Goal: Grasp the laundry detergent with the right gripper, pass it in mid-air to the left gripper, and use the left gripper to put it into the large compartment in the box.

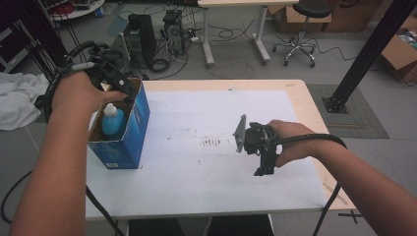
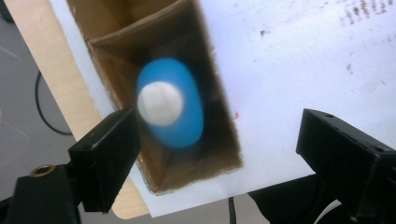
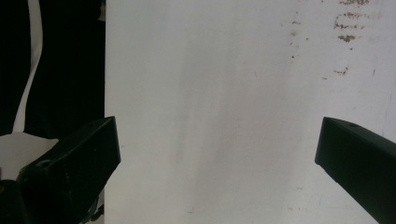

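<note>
A blue bottle (image 1: 112, 122) with a white cap stands upright inside an open blue cardboard box (image 1: 133, 135) at the table's left edge. My left gripper (image 1: 129, 92) hovers over the box's opening. In the left gripper view its jaws point down at the bottle (image 2: 173, 109) in the box (image 2: 116, 42); the left gripper (image 2: 217, 128) is open, with both pads clear of the bottle. My right gripper (image 1: 264, 168) hangs above the right half of the table. In the right gripper view the right gripper (image 3: 219, 135) stands wide open over bare paper.
A white paper sheet (image 1: 211, 162) with brown smudges (image 1: 211, 142) covers the wooden table (image 1: 314, 118). A white cloth (image 1: 17, 98) lies off the table's left side. Computer towers (image 1: 142, 37), cables and a stool (image 1: 305, 29) are on the floor beyond; a black post (image 1: 364, 54) rises at the right.
</note>
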